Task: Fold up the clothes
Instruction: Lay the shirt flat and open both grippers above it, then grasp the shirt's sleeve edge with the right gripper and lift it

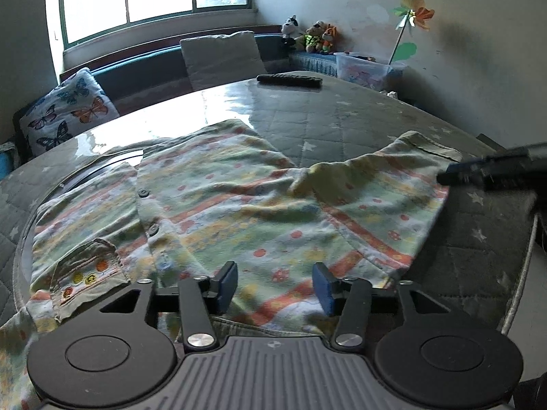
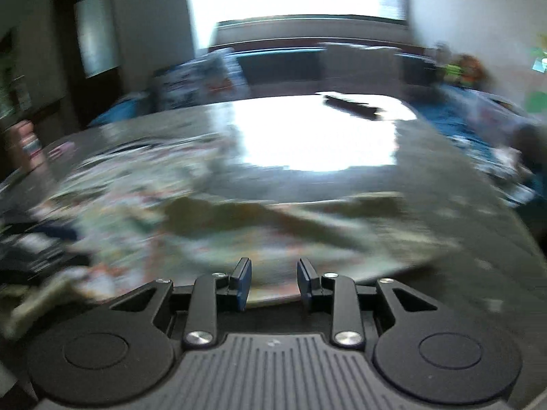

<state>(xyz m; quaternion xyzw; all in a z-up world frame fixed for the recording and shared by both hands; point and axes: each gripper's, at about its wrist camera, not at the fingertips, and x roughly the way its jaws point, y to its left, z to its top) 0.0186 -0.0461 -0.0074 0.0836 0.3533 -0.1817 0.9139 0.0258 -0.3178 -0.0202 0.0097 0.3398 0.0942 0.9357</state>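
A child's button shirt (image 1: 239, 205) with green, orange and yellow stripes lies spread on the round glass-topped table (image 1: 342, 119). Its pocket (image 1: 89, 273) is at the near left and one sleeve (image 1: 410, 160) reaches out to the right. My left gripper (image 1: 276, 285) hangs over the near hem with its blue pads apart and nothing pinched between them. My right gripper (image 1: 458, 174) comes in from the right, by the sleeve's edge. The right wrist view is badly blurred; there my right gripper (image 2: 274, 282) stands open over the shirt (image 2: 239, 232), with no cloth between the pads.
A black remote (image 1: 290, 80) lies at the table's far side. Behind the table stand a bench with a butterfly pillow (image 1: 68, 112), a pale chair back (image 1: 220, 56), plush toys (image 1: 309, 36) and a clear plastic box (image 1: 365, 68). Quilted cloth covers the table under the glass.
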